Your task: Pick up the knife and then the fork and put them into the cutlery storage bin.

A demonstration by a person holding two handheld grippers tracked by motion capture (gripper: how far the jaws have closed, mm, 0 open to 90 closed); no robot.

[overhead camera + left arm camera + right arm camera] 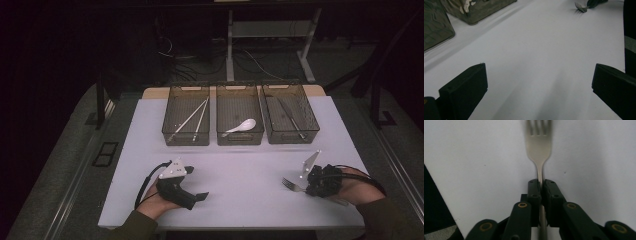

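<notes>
Right gripper (pixel 540 185) clamped on the fork (pixel 538 142) handle, fingers (pixel 534 195) pinching it just below the neck. Fork sits lower right of the high view on the bench (pixel 240 170), long axis in line with the fingers, tines pointing frame-left. Left gripper (pixel 539 82) lower left, fingers wide apart, nothing between them. Right hand owns the fork; the bins (pixel 290 136) lie up-frame, well apart.

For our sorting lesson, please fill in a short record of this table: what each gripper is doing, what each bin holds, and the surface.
right gripper: shut on the fork handle, tines pointing away
left gripper: open, nothing between its jaws
left bin: chopsticks
middle bin: white spoon
right bin: dark utensil, unclear
surface: white table
</notes>
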